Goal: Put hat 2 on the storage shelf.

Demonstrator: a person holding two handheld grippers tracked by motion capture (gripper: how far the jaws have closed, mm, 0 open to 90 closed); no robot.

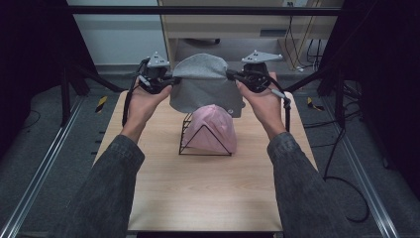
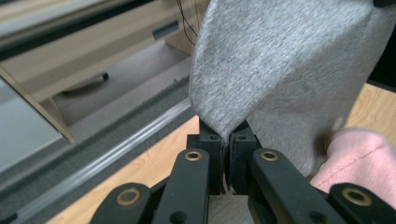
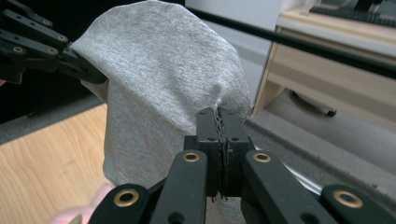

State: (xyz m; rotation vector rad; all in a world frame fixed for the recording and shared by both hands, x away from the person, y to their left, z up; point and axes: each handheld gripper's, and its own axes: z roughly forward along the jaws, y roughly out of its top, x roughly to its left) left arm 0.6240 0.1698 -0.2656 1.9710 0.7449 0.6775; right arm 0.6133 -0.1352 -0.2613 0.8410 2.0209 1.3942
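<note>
The left tool (image 1: pixel 171 80) and the right tool (image 1: pixel 233 75) are each clamped fully down on an opposite top edge of the grey cloth (image 1: pixel 205 87). The cloth spans between them, long axis running tool to tool, hanging downward above the pink cloth (image 1: pixel 213 128) on the wire rack (image 1: pixel 187 130) on the desk (image 1: pixel 208 193).

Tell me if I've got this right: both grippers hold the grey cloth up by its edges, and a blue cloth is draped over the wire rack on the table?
Nearly. Both the left gripper and the right gripper do pinch the grey cloth by its edges, but the cloth draped over the wire rack on the table is pink, not blue. The high view shows it.
</note>
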